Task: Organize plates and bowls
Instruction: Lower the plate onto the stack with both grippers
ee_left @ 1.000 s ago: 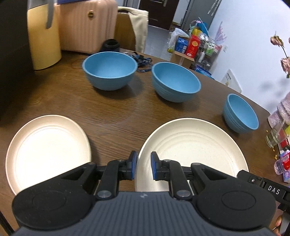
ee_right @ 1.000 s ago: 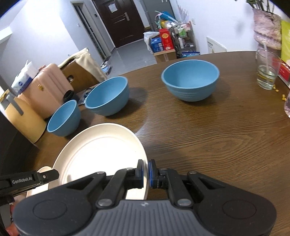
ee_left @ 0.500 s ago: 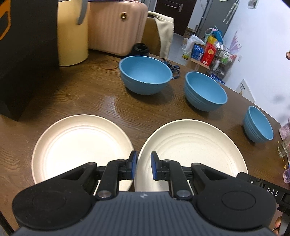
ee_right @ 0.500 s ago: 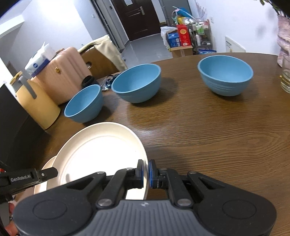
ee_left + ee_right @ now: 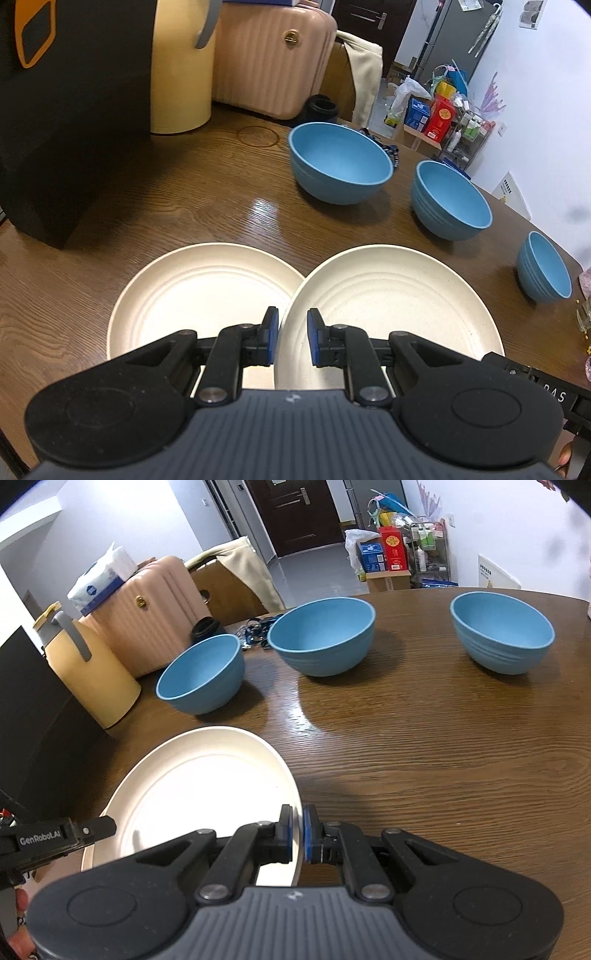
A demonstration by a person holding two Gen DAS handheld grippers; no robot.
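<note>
1. Here the right gripper (image 5: 298, 832) is clamped on the near right rim of a cream plate (image 5: 199, 794), its blue pads pinched tight on the edge.
2. The left gripper (image 5: 291, 338) straddles the opposite rim of the same plate (image 5: 388, 314); its pads stand narrowly apart with the rim between them, and whether they press on it cannot be told.
3. In the left wrist view this held plate lies just beside a second cream plate (image 5: 199, 295) that rests flat on the brown wooden table (image 5: 184, 206); the held plate's left edge laps slightly over the other's right rim.
4. Whether the held plate is lifted clear of the table cannot be told from either view.
5. Three blue bowls stand upright and empty farther back, well apart from one another: a large bowl (image 5: 340, 162) nearest the pink suitcase (image 5: 269, 55), a middle bowl (image 5: 452, 205), and a small bowl (image 5: 543, 267) toward the table's right edge.
6. A yellow jug (image 5: 86, 668) and a black box (image 5: 70, 110) stand at the table's left side.
7. A fingertip shows at the lower left corner of the right wrist view.
</note>
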